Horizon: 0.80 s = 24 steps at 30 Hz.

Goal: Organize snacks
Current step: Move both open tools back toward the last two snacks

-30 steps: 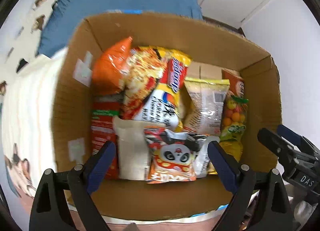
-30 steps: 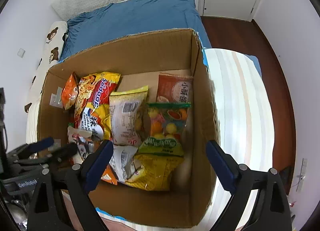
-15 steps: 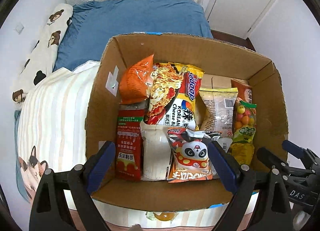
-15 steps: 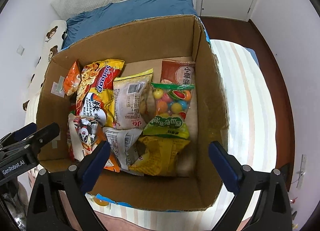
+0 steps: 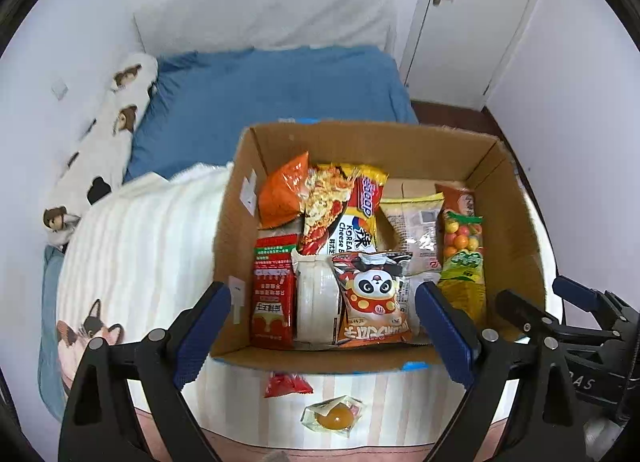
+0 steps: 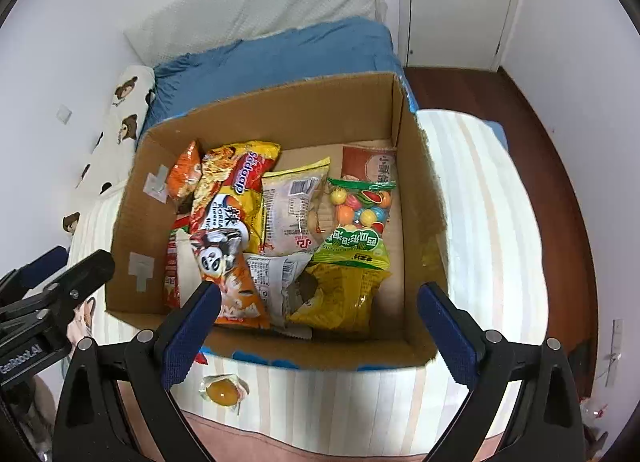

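Having pulled back from the box (image 5: 516, 230), we now see two snacks (image 5: 286, 385) outside it, both tongs (image 5: 322, 332) spread empty.

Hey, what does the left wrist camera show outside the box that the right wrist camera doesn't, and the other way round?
Only the left wrist view shows the whole small red packet on the striped cover in front of the cardboard box, plus the cat print on the cover. Only the right wrist view shows the dark wooden floor to the right of the bed. Both show the clear-wrapped orange sweet lying outside the box, the panda packet inside it, and the blue sheet behind.
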Motion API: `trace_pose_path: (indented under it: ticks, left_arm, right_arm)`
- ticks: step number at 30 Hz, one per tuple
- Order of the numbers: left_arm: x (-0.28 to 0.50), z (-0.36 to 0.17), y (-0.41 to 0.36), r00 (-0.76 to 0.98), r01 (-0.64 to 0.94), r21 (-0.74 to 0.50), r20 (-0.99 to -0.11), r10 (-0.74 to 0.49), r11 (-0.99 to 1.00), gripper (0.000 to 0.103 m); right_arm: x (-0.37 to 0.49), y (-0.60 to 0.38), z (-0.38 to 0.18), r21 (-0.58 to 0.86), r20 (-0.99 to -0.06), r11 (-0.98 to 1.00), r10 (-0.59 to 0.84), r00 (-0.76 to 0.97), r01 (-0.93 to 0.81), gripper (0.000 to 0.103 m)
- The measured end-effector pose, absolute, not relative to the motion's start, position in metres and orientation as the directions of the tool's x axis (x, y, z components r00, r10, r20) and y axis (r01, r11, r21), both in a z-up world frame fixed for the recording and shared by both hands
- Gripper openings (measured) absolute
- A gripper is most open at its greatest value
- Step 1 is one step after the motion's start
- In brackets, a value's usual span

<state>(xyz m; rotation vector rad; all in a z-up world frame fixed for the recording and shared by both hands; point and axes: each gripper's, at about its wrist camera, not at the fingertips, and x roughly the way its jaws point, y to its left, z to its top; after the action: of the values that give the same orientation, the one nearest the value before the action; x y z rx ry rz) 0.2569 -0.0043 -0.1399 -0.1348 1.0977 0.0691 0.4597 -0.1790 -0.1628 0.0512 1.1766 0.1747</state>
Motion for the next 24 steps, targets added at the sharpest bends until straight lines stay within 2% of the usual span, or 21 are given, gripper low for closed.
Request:
trace_pose_path:
  ticks: [16, 24]
  left_arm:
    - [0.164, -0.080, -0.003, 0.574, -0.114, -0.111, -0.818, -0.026, 0.987, 0.094]
    - [0.133, -0.067, -0.004, 0.601, -0.114, -0.121, -0.798, -0.029, 0.986, 0.094]
  right_arm:
    - [0.354, -0.182, -0.068, 0.101, -0.788, 0.984, 0.169, 0.592, -0.146, 0.100]
    - [0.319, -0.181, -0.053, 0.142, -0.768, 0.979, 0.201, 0.608, -0.145, 0.100]
